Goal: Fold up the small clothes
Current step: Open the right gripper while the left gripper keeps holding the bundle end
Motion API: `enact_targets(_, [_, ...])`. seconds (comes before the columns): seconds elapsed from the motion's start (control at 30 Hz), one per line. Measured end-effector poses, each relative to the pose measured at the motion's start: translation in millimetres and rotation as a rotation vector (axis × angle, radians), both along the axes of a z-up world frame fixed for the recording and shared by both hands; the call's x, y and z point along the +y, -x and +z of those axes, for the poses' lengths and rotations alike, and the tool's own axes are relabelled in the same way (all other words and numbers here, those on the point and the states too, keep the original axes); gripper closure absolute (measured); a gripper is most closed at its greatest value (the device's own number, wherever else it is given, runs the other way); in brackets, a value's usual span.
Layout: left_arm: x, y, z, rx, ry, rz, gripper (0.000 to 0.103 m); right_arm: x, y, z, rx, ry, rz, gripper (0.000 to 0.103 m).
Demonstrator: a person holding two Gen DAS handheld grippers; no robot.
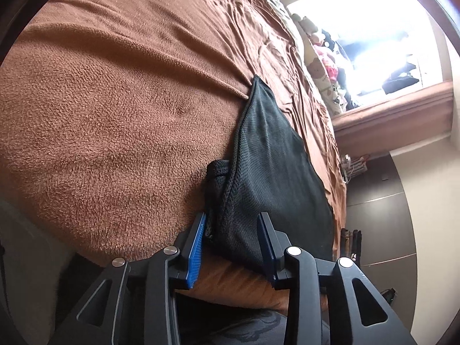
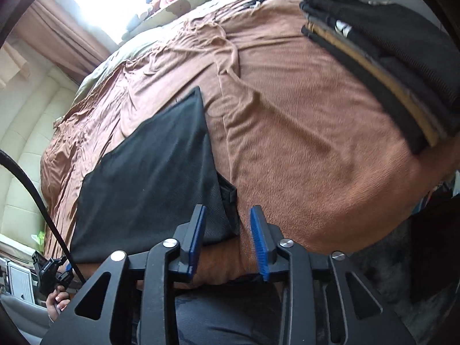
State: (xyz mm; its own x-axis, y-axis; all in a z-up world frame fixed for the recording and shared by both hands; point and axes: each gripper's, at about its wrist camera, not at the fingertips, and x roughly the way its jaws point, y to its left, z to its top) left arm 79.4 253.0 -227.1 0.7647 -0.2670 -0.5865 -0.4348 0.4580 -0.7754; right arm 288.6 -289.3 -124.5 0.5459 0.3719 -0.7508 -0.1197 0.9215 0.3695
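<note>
A black mesh garment [image 1: 273, 158] lies folded flat near the front edge of the bed's brown blanket [image 1: 100, 115]. A small flap [image 1: 217, 172] sticks out from its left side. My left gripper [image 1: 233, 215] is open, its blue pads on either side of the garment's near corner without pressing it. In the right wrist view the same garment [image 2: 149, 166] lies left of centre. My right gripper [image 2: 228, 208] is open over its near right corner, with the cloth edge between the fingers and not pinched.
A stack of folded dark and tan clothes [image 2: 388, 57] sits on the blanket [image 2: 302, 143] at the far right. Plush toys and pillows [image 1: 325, 63] line the bed's far side under a bright window [image 1: 373, 43]. A hand [image 2: 56, 302] and a black cable [image 2: 28, 187] are at lower left.
</note>
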Motion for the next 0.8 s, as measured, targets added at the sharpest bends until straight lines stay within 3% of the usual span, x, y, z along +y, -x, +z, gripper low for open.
enact_targets(0.3, [1.2,6.7,-0.3,-0.044,0.022,0.024,0.067,41.9,19.0,39.2,-0.071,0.008,0.103,0.073])
enact_targets(0.53, [-7.0,9.0,-0.6,-0.039,0.005,0.026,0.067,99.3,12.2,35.8,-0.062,-0.005,0.217,0.073])
enact_targets(0.63, [-10.6,5.5,3.6,-0.009,-0.053,0.026,0.077,125.9,8.5,25.2,-0.049,0.008,0.275,0.073])
enact_targets(0.7, [-11.6,4.2,2.8,0.000,-0.054,0.023,0.089,143.9,7.4,16.6,-0.034,0.019,0.310,0.073])
enact_targets(0.8, [-13.0,3.3,1.8,0.003,-0.058,0.025,0.092,169.9,3.3,0.4,-0.010,0.035,0.352,0.073])
